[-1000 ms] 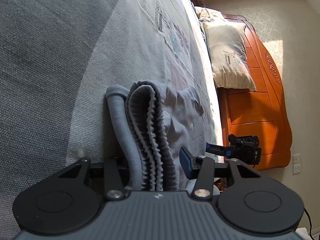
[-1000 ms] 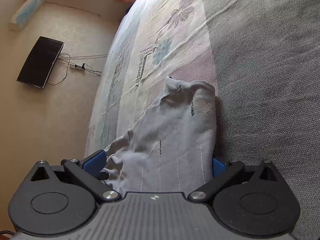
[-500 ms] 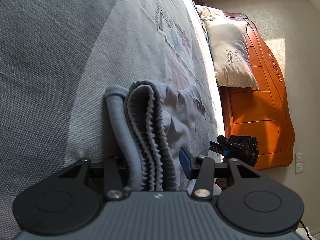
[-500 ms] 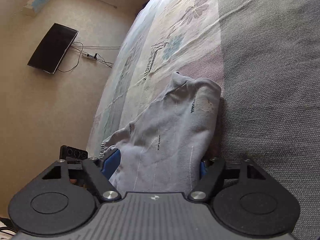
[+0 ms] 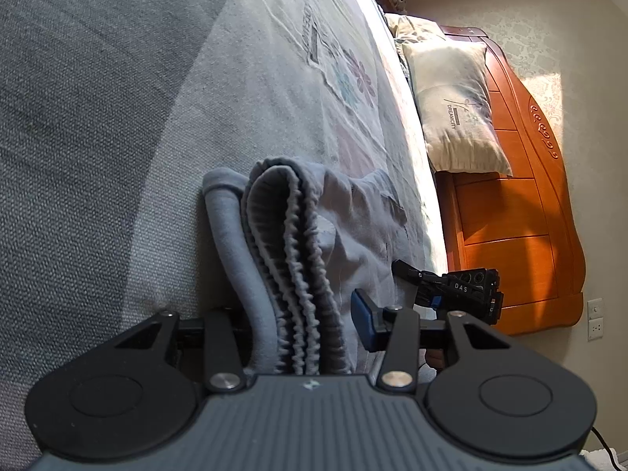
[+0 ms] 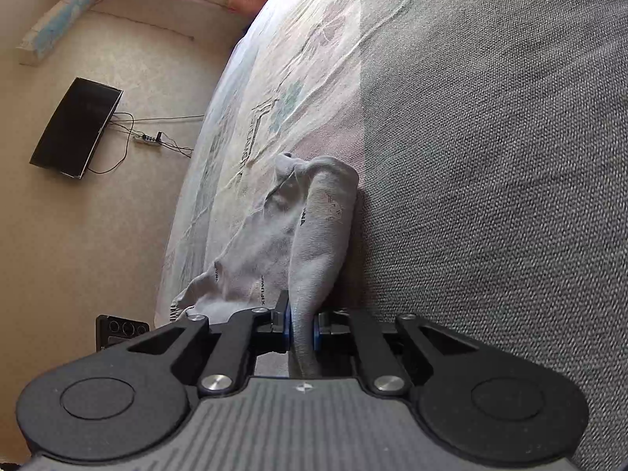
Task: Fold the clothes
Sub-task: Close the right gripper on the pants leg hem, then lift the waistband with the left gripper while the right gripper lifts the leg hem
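A: Which step is this?
B: The grasp. The left tool [image 5: 302, 325] pinches the gathered waistband of the grey garment [image 5: 353, 227] on the bed [image 5: 117, 117]. The right tool [image 6: 301, 331] is closing on another fold.
A: And next?
B: I think both must lift together and evenly. Around: a pillow [image 5: 455, 106], a wooden headboard [image 5: 522, 196], a beige floor [image 6: 98, 235].

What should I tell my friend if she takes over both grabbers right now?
Left gripper: part open around the bunched waistband of the grey pants; a firm grip is not clear.
Right gripper: jaws closing, pads already pinching the pants' other end.
The pants lie on the bed, bunched and creased.
Done: both ends taken up.
Left: probably lift, straighten, fold over and lay flat.
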Demonstrator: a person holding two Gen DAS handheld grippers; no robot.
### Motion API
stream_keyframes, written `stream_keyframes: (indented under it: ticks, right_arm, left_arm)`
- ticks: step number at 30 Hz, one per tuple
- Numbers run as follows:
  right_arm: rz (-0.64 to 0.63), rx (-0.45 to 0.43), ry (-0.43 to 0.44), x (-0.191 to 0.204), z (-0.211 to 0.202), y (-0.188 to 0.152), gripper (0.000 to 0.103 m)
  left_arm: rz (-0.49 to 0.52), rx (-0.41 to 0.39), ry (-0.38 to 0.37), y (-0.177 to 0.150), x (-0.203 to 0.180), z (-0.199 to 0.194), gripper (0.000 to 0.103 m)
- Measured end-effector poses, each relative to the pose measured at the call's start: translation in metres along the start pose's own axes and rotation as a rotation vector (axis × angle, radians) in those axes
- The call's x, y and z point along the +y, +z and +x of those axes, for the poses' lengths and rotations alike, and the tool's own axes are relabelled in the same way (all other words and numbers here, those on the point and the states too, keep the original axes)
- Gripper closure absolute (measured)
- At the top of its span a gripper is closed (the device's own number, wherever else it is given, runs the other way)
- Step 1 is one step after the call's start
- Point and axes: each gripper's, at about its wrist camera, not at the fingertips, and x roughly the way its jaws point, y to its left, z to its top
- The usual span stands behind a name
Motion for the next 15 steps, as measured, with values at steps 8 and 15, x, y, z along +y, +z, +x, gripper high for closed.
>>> stream_keyframes:
  ticks: [8, 15]
  right_arm:
    - [-0.128, 0.081, 0.034, 0.024, 0.009, 0.004, 0.046]
    - [-0.091, 0.034, -0.015, 0.008, 0.004, -0.001, 0.095]
  left_arm:
    - [0.000, 0.005, -0.007, 0.002, 0.002, 0.000, 0.058]
    - [0.000, -0.010, 0.001, -0.002, 0.001, -0.002, 0.058]
